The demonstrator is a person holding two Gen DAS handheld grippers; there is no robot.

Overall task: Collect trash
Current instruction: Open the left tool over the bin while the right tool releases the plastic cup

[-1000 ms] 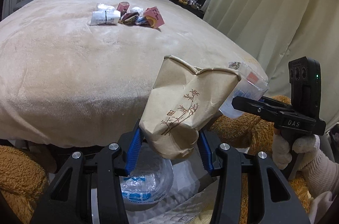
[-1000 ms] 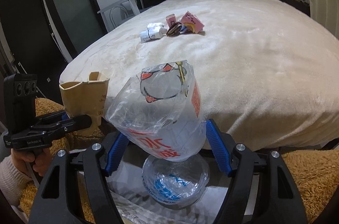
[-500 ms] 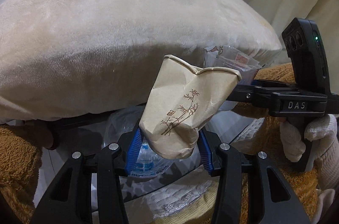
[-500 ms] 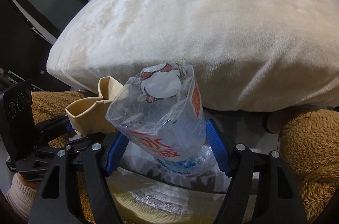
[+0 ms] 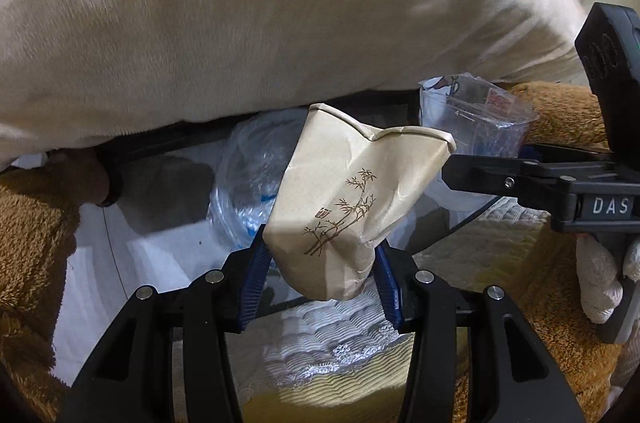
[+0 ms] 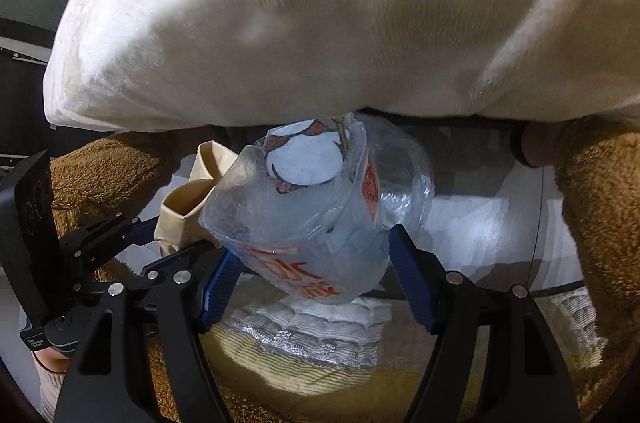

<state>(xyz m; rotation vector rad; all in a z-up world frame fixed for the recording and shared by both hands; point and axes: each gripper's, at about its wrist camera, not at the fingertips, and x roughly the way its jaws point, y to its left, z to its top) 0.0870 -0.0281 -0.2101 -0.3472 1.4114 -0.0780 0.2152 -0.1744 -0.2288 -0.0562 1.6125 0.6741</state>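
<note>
Left gripper [image 5: 320,279] pinches a crumpled tan paper cup [image 5: 352,207] with a bamboo print, rim dented. Right gripper [image 6: 316,279] pinches a crushed clear plastic cup [image 6: 316,215] with red lettering. Both cups hang below the cream blanket [image 5: 240,15] edge, just beside each other.

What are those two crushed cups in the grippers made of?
The tan crumpled cup with a bamboo print looks like matte paper: it holds sharp creases. The clear crushed cup with red lettering looks like thin glossy plastic: see-through, with shiny wrinkles.
</note>
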